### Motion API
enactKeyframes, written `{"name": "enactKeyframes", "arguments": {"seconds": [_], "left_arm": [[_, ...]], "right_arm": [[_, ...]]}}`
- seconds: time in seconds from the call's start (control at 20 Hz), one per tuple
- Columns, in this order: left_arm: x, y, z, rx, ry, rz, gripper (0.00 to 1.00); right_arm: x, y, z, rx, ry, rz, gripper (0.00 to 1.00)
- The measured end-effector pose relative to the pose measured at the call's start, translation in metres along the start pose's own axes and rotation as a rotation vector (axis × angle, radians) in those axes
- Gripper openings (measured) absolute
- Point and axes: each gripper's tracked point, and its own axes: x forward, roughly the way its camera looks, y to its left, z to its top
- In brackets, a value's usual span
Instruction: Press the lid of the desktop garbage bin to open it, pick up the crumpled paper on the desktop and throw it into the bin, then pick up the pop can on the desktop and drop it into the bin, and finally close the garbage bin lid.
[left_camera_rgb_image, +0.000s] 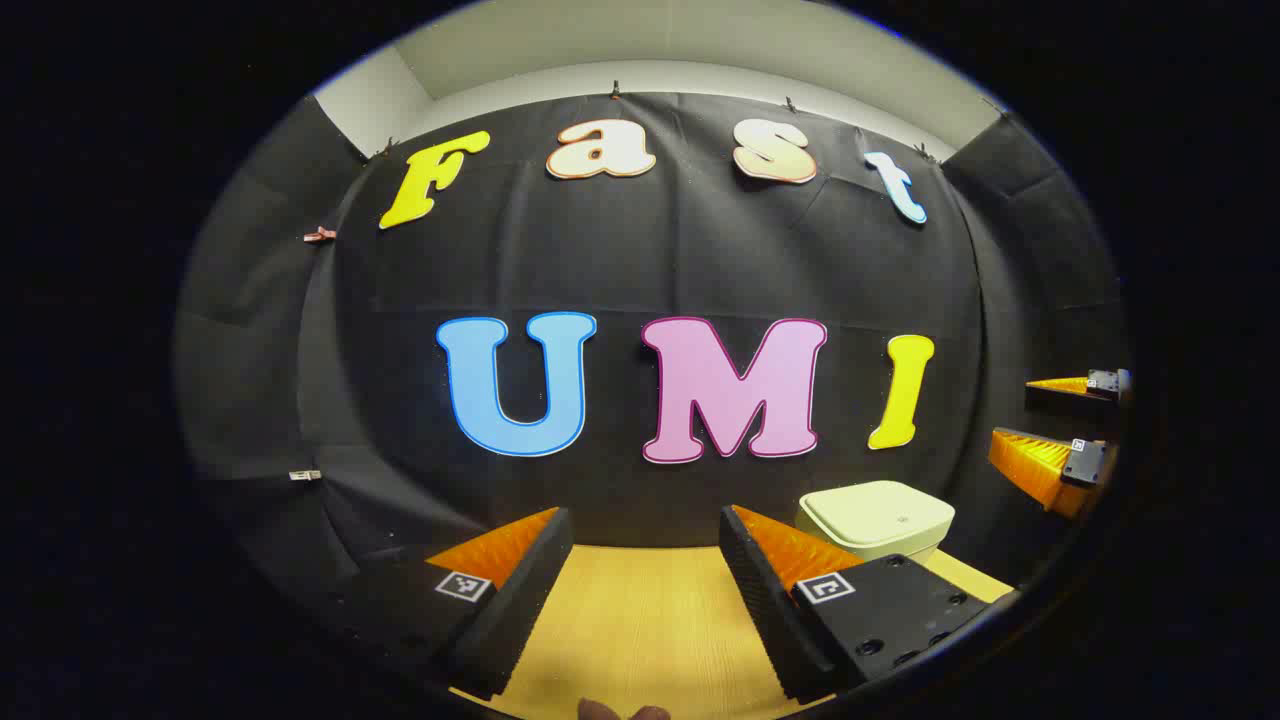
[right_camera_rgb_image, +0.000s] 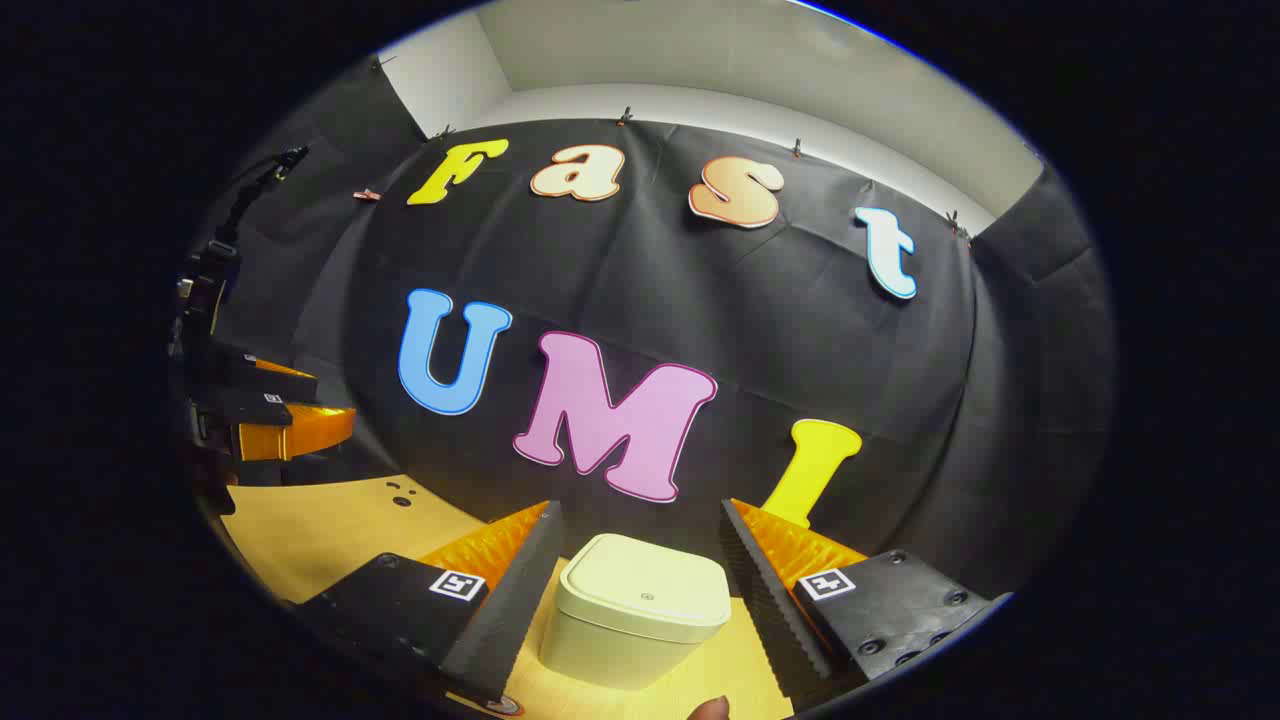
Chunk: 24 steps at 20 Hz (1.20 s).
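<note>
A: Since the bin's (right_camera_rgb_image: 640, 610) lid (right_camera_rgb_image: 645, 585) looks flat and closed, I'd say you haven't pressed it yet. Your right gripper (right_camera_rgb_image: 640, 570) is lined up on it, jaws wide apart, with the bin sitting on the table (right_camera_rgb_image: 330, 530) right between them in the right gripper view, but nothing's touching.

B: And the left one?

A: Your left gripper (left_camera_rgb_image: 645, 570) is off to the bin's side, jaws apart too, nothing in them, just bare table ahead. From there the bin (left_camera_rgb_image: 880, 520) sits beyond its right finger, with the right gripper (left_camera_rgb_image: 1060, 430) hanging above and past it.

B: What could go wrong?

A: With the jaws that far apart, if you come straight down you'll probably straddle the bin instead of pushing the lid. One finger catching the edge could skid or tip it, it looks light. I'd shut them or lead with one fingertip near the middle. Also, I can't spot the paper or can yet, so find those first.
</note>
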Motion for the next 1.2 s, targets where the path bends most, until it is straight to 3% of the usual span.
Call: {"name": "enactKeyframes", "arguments": {"seconds": [0.75,0.85,1.05,1.2], "left_arm": [[0.002,-0.002,-0.003,0.010,0.003,-0.021,0.95],[0.002,-0.001,-0.003,0.011,0.005,-0.021,0.95],[0.003,-0.003,-0.004,0.014,0.004,-0.022,0.95],[0.004,-0.002,-0.005,0.012,0.005,-0.021,0.95]], "right_arm": [[0.002,-0.005,-0.001,0.021,0.006,-0.005,0.98],[0.003,-0.002,-0.003,0.038,0.018,0.021,0.94],[0.008,0.003,-0.015,0.079,0.085,0.071,0.07],[0.014,-0.011,-0.015,0.142,0.079,0.030,0.05]]}}
